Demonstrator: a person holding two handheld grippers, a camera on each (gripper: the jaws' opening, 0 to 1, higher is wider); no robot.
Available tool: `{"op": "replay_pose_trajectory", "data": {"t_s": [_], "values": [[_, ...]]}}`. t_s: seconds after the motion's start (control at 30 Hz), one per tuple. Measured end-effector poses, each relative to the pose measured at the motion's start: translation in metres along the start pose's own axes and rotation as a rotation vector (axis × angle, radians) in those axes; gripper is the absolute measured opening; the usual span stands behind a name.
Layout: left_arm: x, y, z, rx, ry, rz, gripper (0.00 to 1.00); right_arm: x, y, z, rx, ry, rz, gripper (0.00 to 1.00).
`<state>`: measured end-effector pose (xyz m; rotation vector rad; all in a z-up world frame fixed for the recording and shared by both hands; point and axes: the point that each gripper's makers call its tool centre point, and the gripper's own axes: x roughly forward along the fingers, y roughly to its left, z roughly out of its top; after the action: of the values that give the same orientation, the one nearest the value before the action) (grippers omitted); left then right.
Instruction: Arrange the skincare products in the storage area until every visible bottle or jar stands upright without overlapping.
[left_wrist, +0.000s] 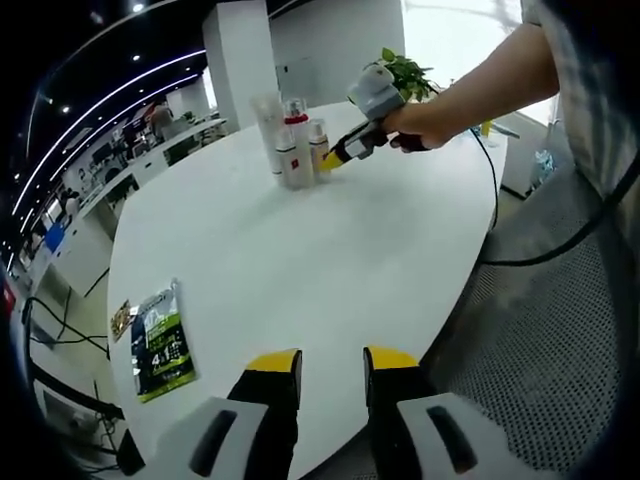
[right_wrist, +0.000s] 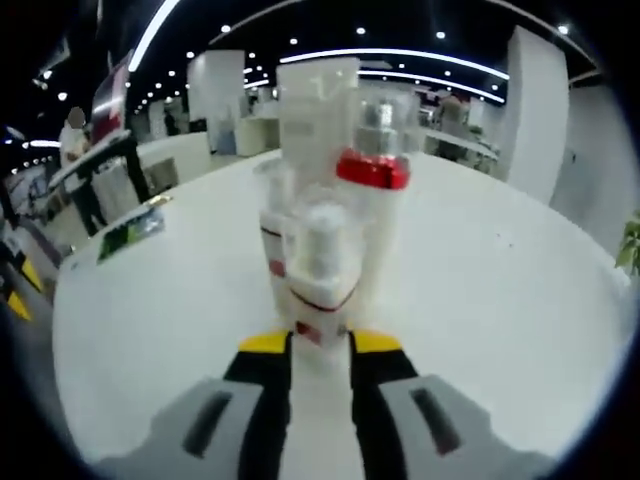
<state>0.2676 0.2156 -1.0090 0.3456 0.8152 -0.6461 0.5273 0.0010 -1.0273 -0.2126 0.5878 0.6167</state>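
Several skincare bottles stand upright in a tight cluster on the round white table (left_wrist: 300, 260): a tall white tube (left_wrist: 268, 118), a red-capped bottle (left_wrist: 296, 128), a low white bottle (left_wrist: 287, 162) and a small pump bottle (left_wrist: 318, 146). A person's hand holds my right gripper (left_wrist: 334, 158) against the small pump bottle. Seen close in the right gripper view, that small bottle (right_wrist: 318, 285) sits between the yellow-tipped jaws of my right gripper (right_wrist: 320, 342), which press its sides. Behind it stand the red-capped bottle (right_wrist: 372, 170) and the tall tube (right_wrist: 318, 95). My left gripper (left_wrist: 333, 362) hovers at the near table edge, jaws apart and holding nothing.
A green packet (left_wrist: 160, 345) and a small card (left_wrist: 120, 320) lie near the table's left edge. A potted plant (left_wrist: 405, 68) stands behind the bottles. A black cable (left_wrist: 492, 200) drops over the right edge. Desks and a pillar (left_wrist: 240, 60) lie beyond.
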Motion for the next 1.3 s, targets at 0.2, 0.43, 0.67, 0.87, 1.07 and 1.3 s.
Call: {"op": "replay_pose_trajectory", "data": {"t_s": [0.2,0.43,0.67,0.87,1.07,1.3], "values": [[0.0,0.0,-0.001,0.003,0.005,0.001,0.25,0.004,-0.004,0.004,-0.007,0.0,0.004,0.18],[0.0,0.0,-0.002,0.005,0.013,0.001,0.25,0.006,-0.003,0.006,0.013,-0.007,0.0,0.18],[0.001,0.0,-0.003,0.003,0.016,-0.001,0.25,0.007,-0.005,0.01,0.06,-0.016,-0.016,0.18],[0.001,0.0,-0.002,0.004,0.013,0.001,0.25,0.007,-0.006,0.011,0.094,-0.018,-0.028,0.18],[0.0,0.0,0.0,-0.008,0.003,-0.002,0.25,0.008,-0.007,0.012,0.117,-0.012,-0.041,0.19],[-0.001,0.0,0.002,-0.008,-0.007,0.001,0.25,-0.004,0.003,0.012,0.117,-0.012,-0.045,0.25]]}}
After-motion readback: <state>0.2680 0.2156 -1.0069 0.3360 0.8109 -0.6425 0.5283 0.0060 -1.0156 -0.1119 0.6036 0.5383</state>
